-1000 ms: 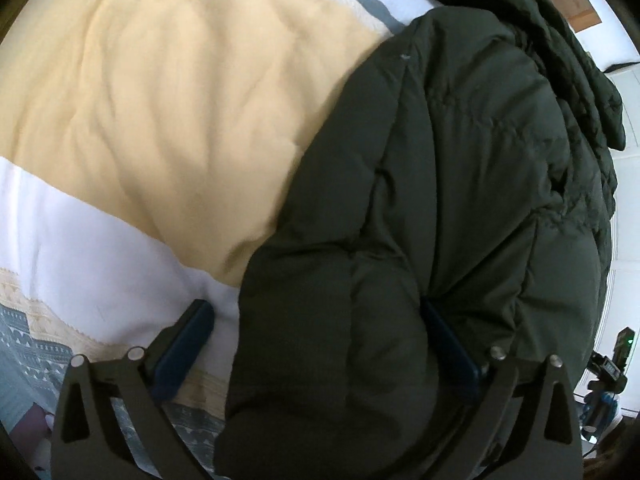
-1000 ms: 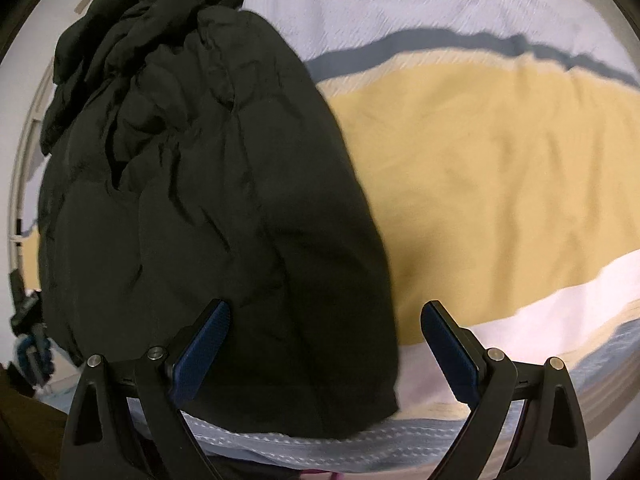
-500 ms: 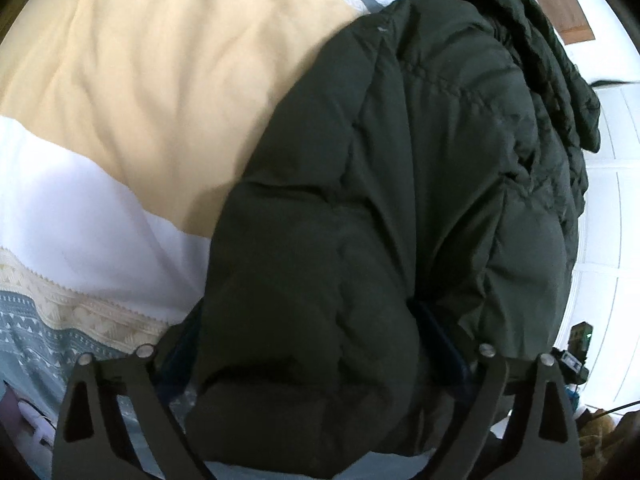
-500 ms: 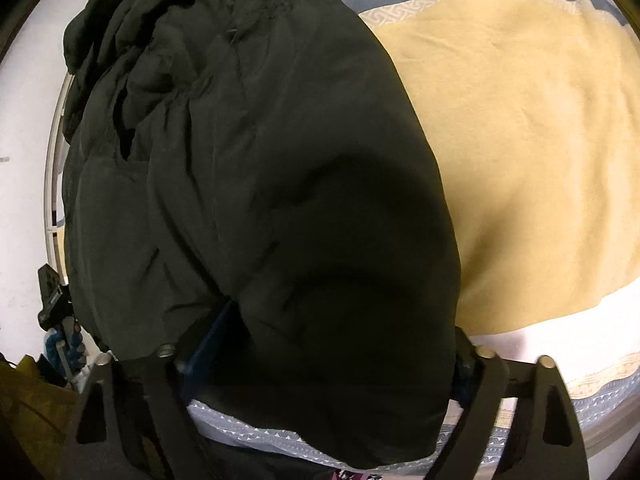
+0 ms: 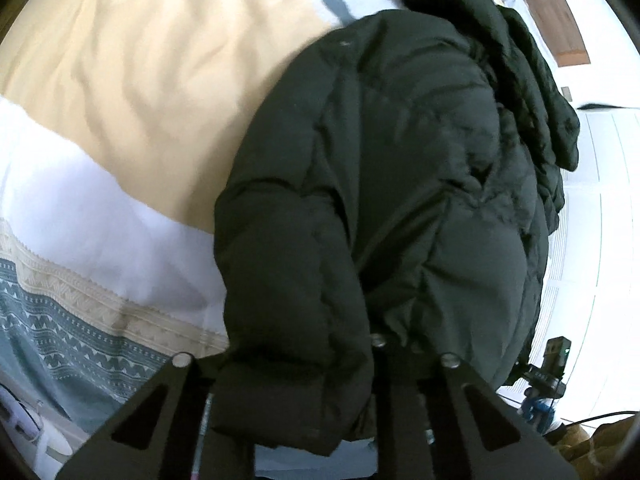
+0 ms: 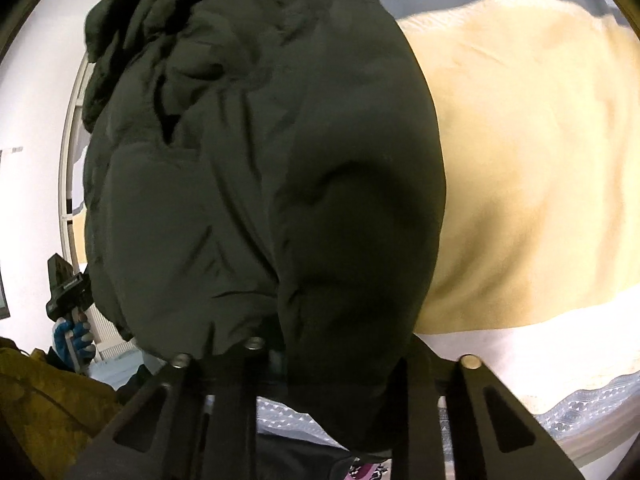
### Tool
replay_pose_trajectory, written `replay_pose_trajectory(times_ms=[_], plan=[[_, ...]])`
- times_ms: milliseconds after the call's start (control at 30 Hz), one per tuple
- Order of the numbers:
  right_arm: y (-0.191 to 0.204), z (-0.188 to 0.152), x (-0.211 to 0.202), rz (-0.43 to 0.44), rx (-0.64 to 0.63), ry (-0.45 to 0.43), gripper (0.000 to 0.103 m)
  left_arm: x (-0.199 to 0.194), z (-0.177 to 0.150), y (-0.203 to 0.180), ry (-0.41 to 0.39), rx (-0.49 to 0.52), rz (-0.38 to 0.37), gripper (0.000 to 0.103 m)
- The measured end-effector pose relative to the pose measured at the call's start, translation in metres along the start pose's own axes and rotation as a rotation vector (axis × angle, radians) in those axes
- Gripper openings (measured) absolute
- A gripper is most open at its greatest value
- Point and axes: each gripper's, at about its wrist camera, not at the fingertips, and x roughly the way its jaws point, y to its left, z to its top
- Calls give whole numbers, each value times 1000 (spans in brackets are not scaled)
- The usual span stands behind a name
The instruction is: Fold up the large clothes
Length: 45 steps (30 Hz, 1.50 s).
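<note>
Jacket (image 5: pixel 380 184), dark, puffy, seemingly no readable label

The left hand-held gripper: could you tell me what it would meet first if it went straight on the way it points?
The left hand-held gripper is already pinching the dark puffer jacket, so it would push further into that padding first; the bedspread probably lies beneath, though depth is unclear.

Bright daylight, blown-out whites right; fisheye edges vignetted; slight motion blur; dark jacket (image 5: pixel 380 200) underexposed.
</note>
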Motion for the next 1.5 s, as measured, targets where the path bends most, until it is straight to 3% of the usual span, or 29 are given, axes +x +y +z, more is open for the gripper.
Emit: replay_pose_trajectory(times_ms=[267,400,500,633,867,1133,1300,1500], plan=[[22,-7,-31,-2,-14,-78,12,-11,22,-28,-27,34,-31,9],[32,9,-47,5,-31,-120,11,-33,30,-31,-54,46,-51,9],[47,27,-56,11,-45,-162,11,-40,40,-54,-75,59,-67,9],[42,25,-90,16,-68,-216,11,-59,53,-64,-99,82,-88,9],[53,57,-149,48,-118,-347,10,-99,88,-99,-191,126,-153,8],[97,121,-200,74,-174,-490,10,-148,149,-152,-325,184,-233,8],[108,174,-237,128,-134,-589,10,-178,208,-190,-403,201,-303,8],[110,263,-247,191,-22,-647,9,-164,290,-230,-424,228,-267,8]])
